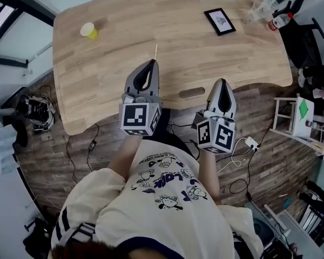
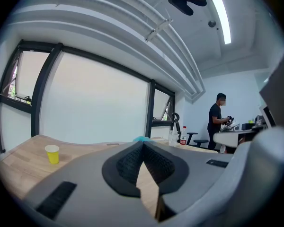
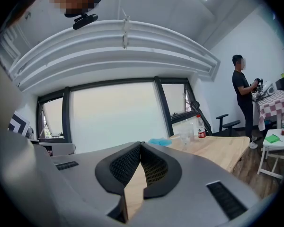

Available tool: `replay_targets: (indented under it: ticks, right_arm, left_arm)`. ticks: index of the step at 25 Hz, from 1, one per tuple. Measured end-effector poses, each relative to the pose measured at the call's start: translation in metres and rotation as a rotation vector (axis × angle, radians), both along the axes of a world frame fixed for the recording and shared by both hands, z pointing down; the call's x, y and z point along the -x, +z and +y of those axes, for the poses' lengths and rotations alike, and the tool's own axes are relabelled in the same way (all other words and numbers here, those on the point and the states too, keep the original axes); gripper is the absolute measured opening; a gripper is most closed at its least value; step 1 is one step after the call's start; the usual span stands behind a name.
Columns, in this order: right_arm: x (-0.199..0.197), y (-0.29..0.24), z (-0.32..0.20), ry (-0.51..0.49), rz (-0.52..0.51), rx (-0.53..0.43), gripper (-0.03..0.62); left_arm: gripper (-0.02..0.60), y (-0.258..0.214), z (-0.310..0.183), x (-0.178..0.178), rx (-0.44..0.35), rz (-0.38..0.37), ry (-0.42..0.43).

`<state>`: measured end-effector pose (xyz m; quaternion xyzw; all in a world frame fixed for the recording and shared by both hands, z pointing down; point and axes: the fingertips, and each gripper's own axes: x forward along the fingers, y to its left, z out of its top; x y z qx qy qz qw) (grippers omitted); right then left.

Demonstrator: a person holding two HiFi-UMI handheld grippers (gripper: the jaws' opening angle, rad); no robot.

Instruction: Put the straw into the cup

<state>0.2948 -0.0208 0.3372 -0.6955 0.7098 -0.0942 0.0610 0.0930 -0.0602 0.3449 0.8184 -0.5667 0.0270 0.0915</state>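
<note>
Left gripper (image 1: 151, 63): jaws closed tip to tip, empty.
Right gripper (image 1: 222, 82): jaws closed, empty.
Straw (image 1: 155, 51): flat on wooden table (image 1: 205, 53), just beyond left gripper.
Yellow cup (image 1: 88, 30): upright, far-left corner, well apart from straw.

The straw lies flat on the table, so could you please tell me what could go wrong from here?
1. The straw is thin and flat on the table; the left tongs, shut and close by it, may push it away rather than grip it.
2. The yellow cup looks small and light, near the far left corner; a misaimed straw could tip it.
</note>
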Motion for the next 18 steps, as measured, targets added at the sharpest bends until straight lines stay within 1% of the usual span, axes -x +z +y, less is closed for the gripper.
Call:
replay_targets:
  ticks: [9,14,18]
  right_arm:
    - [0.014,0.004,-0.051,-0.043,0.004,0.020,-0.003]
    - [0.021,0.009,-0.073,-0.056,0.004,0.043,-0.003]
    - [0.025,0.016,-0.087,-0.061,0.006,0.065,-0.003]
  left_arm:
    - [0.032,0.008,-0.041,0.013,0.027,0.004,-0.039]
    - [0.032,0.014,-0.062,0.018,0.044,0.004,-0.044]
    - [0.032,0.025,-0.075,0.018,0.078,0.002,-0.036]
